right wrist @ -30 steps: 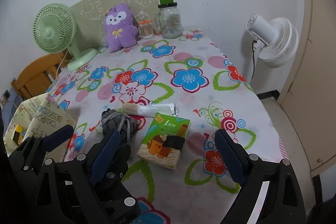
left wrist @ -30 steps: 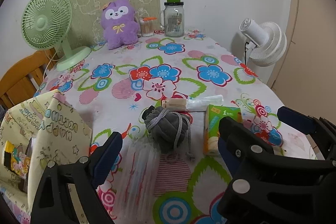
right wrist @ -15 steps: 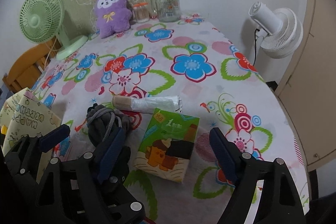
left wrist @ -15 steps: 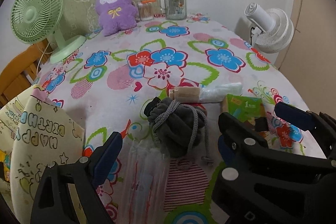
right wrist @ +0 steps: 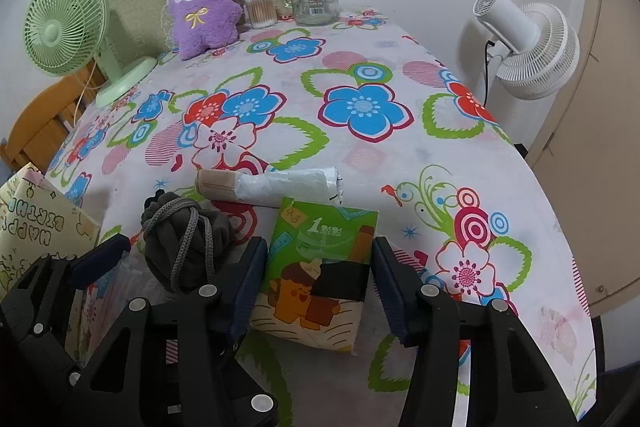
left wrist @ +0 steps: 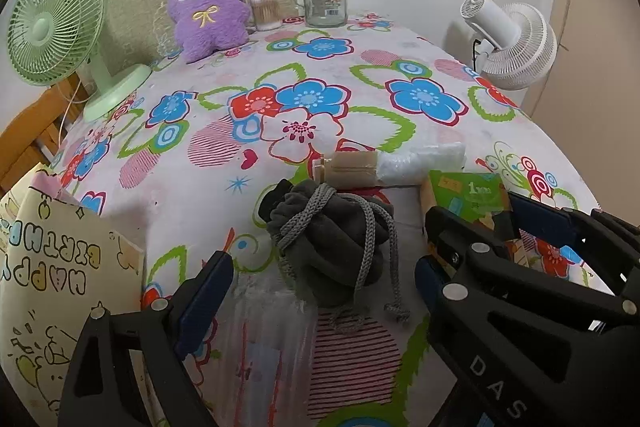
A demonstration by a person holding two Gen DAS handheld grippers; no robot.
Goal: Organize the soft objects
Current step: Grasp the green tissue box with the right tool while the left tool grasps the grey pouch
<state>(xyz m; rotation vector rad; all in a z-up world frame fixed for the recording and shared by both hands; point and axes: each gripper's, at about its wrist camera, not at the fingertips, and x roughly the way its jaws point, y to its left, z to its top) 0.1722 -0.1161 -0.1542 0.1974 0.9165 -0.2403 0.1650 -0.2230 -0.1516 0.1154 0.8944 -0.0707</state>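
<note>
Beside the grey drawstring pouch (left wrist: 332, 247), on its right, the tissue pack (right wrist: 320, 267) is now being straddled by the right gripper (right wrist: 316, 283), whose fingers are standing apart, one pad on each long side of the pack and neither visibly pressing the wrapper. A second ago this gripper was hanging back with the pack well ahead of its fingertips; it has been advancing and lowering, so the pack is now lying between the pads. This suggests the pack is the first soft object selected, and that closing the fingers is the likely next step. The left gripper (left wrist: 320, 287) has also been coming closer to the pouch, its fingers apart, with the pouch lying between and slightly ahead of them; it is not gripping anything. Just behind the pouch, the paper-wrapped roll (left wrist: 388, 167) is lying crosswise, untouched and unshifted. Immediately in front of the pouch, a clear plastic sleeve (left wrist: 272, 347) is lying flat on the tablecloth (left wrist: 360, 75). Left of the pouch, the birthday gift bag (left wrist: 52, 291) is standing open at the table edge and is probably serving as the container. Far behind the pouch, the purple plush (left wrist: 208, 7) is sitting upright against the wall, not yet collected.
</note>
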